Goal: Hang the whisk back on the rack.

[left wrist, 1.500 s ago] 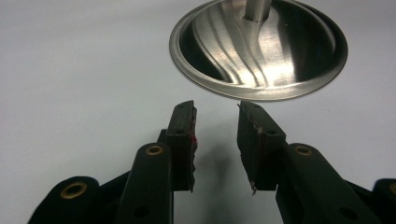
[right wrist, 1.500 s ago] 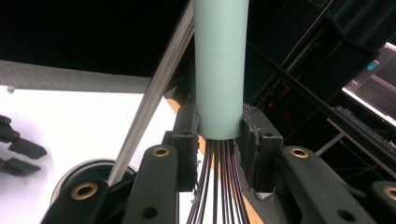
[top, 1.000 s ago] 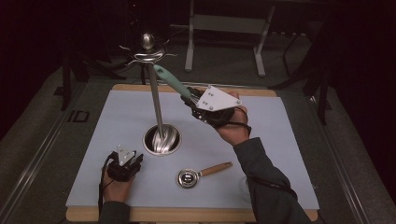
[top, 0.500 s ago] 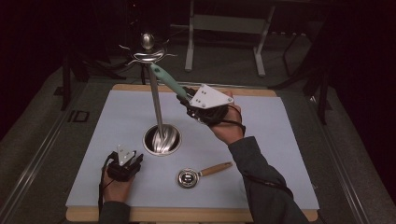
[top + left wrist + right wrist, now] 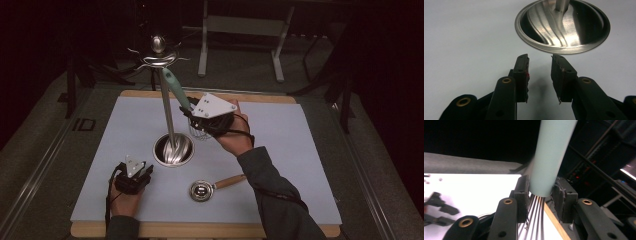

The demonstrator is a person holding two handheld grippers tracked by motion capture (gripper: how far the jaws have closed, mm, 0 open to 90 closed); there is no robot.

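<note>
A whisk with a teal handle [image 5: 176,89] leans up toward the hooks [image 5: 159,59] at the top of a metal stand [image 5: 167,107]. My right gripper [image 5: 189,111] is raised beside the pole. Its jaws have just been opening a little, and in the right gripper view [image 5: 540,185] both pads still touch the handle [image 5: 551,152] just above the wires [image 5: 536,217]. The wire head [image 5: 200,131] hangs under the hand. My left gripper [image 5: 145,170] rests low on the mat, open [image 5: 539,58] and empty, pointing at the stand's shiny base dish [image 5: 562,25].
A small round metal utensil [image 5: 200,190] with a wooden handle [image 5: 230,181] lies on the pale mat [image 5: 280,150] near the front, right of my left hand. The table's wooden edge [image 5: 200,231] runs along the front. Dark frames and stands crowd the floor behind.
My right hand has shifted left toward the pole with the whisk, so the teal handle stands steeper under the hooks. The left gripper has stayed put.
</note>
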